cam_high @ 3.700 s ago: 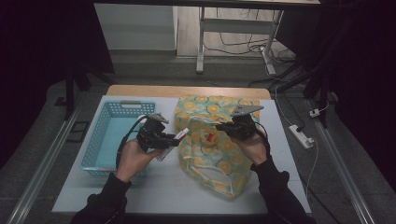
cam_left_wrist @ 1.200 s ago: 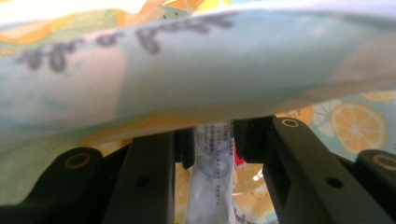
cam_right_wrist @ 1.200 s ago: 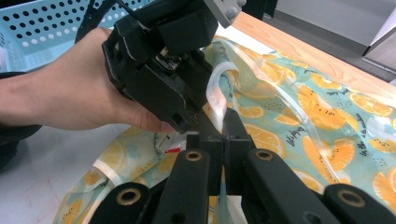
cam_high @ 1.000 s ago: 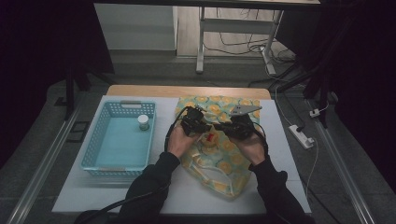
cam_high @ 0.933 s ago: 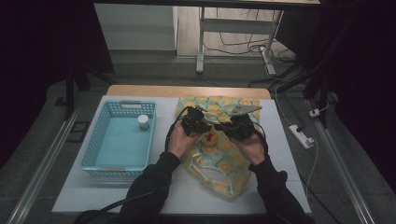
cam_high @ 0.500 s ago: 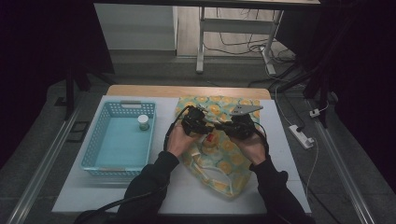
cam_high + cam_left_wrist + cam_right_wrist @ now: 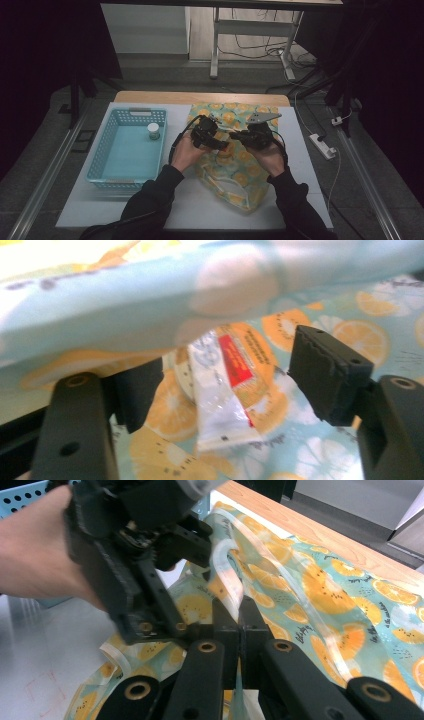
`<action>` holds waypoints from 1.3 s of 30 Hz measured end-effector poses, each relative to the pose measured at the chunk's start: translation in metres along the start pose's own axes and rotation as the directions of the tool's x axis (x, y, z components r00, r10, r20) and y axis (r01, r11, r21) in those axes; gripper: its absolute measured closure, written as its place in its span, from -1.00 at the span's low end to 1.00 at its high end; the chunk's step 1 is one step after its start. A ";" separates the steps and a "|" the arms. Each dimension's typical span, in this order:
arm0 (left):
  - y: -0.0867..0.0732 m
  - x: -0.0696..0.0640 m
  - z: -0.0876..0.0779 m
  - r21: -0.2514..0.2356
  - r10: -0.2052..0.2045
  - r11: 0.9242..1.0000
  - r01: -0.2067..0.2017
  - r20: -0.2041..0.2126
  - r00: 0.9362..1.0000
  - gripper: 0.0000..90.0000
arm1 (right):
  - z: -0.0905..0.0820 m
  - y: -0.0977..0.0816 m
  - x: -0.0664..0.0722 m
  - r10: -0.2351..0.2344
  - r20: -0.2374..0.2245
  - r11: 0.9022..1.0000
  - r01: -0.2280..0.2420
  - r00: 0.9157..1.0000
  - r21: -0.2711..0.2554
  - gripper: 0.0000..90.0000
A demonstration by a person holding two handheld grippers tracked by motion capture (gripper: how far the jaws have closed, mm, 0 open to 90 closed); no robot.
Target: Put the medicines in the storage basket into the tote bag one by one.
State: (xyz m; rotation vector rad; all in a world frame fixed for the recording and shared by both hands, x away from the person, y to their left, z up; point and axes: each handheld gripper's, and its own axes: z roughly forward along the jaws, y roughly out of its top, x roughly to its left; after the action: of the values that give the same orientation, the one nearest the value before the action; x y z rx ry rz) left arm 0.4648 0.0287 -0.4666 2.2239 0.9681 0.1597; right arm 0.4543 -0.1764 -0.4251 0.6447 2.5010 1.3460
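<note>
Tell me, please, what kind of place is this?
Probably a lab or workshop set up for recording, not a home: a plain white table over metal floor rails, with loose cables and a power strip on the floor.

Black tongs (image 7: pixel 218 143) with brass-ringed screw holes and trailing black cables; the person wears dark sleeves (image 7: pixel 150 200).

A light-blue perforated plastic basket (image 7: pixel 125 150) sits on the left of the counter (image 7: pixel 90 210), with a small white-capped jar (image 7: pixel 153 131) in its far right corner. The orange-slice-print fabric bag (image 7: pixel 235 175) lies just right of it, a small red-and-white sachet (image 7: pixel 227 390) inside.
</note>
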 end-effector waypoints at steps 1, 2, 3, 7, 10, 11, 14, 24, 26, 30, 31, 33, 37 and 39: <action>-0.001 -0.001 -0.002 0.000 -0.004 1.000 0.004 0.003 1.000 -0.42 | 0.000 0.000 0.000 0.000 0.000 1.000 0.000 1.000 0.000 1.00; -0.001 -0.002 -0.003 0.000 -0.009 1.000 0.009 0.005 1.000 -0.45 | 0.000 0.000 0.000 -0.002 0.001 1.000 0.002 1.000 -0.001 1.00; -0.002 -0.003 -0.005 0.000 -0.012 1.000 0.012 0.015 1.000 -0.47 | 0.000 0.000 0.000 -0.001 0.000 1.000 0.001 1.000 -0.003 1.00; -0.006 -0.003 -0.012 0.001 -0.030 1.000 0.030 0.041 0.999 -0.54 | -0.001 0.000 0.000 -0.002 0.001 1.000 0.002 1.000 -0.004 1.00; -0.009 -0.002 -0.019 -0.012 -0.043 0.999 0.044 0.069 0.997 -0.59 | 0.000 0.000 0.000 -0.002 -0.002 1.000 0.002 1.000 -0.001 1.00; -0.011 -0.001 -0.021 -0.016 -0.052 0.998 0.053 0.082 0.995 -0.61 | 0.000 0.000 0.000 -0.004 -0.001 1.000 0.004 1.000 -0.002 1.00; -0.014 0.001 -0.028 -0.023 -0.062 0.998 0.066 0.120 0.991 -0.68 | 0.000 0.000 0.001 -0.005 -0.003 1.000 0.005 1.000 -0.001 1.00; -0.026 0.009 -0.048 -0.037 -0.036 0.998 0.042 0.157 0.987 -0.94 | 0.000 0.000 0.001 -0.003 -0.003 1.000 0.003 1.000 0.001 1.00; -0.030 0.012 -0.054 -0.041 -0.032 0.998 0.038 0.151 0.988 -0.97 | 0.000 0.000 0.001 -0.003 -0.003 1.000 0.003 1.000 0.001 1.00; -0.036 0.018 -0.063 -0.043 -0.024 0.999 0.031 0.143 0.989 -0.99 | 0.001 0.000 0.001 -0.002 -0.003 1.000 0.002 1.000 -0.001 1.00; -0.038 0.020 -0.066 -0.045 -0.024 0.999 0.031 0.139 0.990 -0.99 | 0.001 0.000 0.001 -0.002 -0.004 1.000 0.002 1.000 -0.002 1.00; -0.042 0.024 -0.073 -0.054 -0.030 0.998 0.037 0.133 0.991 -0.99 | 0.001 0.000 0.001 -0.001 -0.004 1.000 0.001 1.000 -0.001 1.00; -0.050 0.032 -0.085 -0.094 -0.047 0.994 0.060 0.136 0.990 -1.00 | 0.001 0.000 0.001 -0.001 -0.004 1.000 0.001 1.000 0.002 1.00; -0.054 0.037 -0.091 -0.110 -0.054 0.991 0.070 0.142 0.988 -1.00 | 0.001 -0.001 0.001 -0.001 -0.002 1.000 0.001 1.000 0.003 1.00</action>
State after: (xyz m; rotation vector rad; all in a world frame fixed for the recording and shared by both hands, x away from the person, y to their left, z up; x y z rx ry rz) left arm 0.4256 0.1299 -0.4386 2.0684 0.9277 0.0307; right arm 0.4541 -0.1754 -0.4263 0.6427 2.5054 1.3428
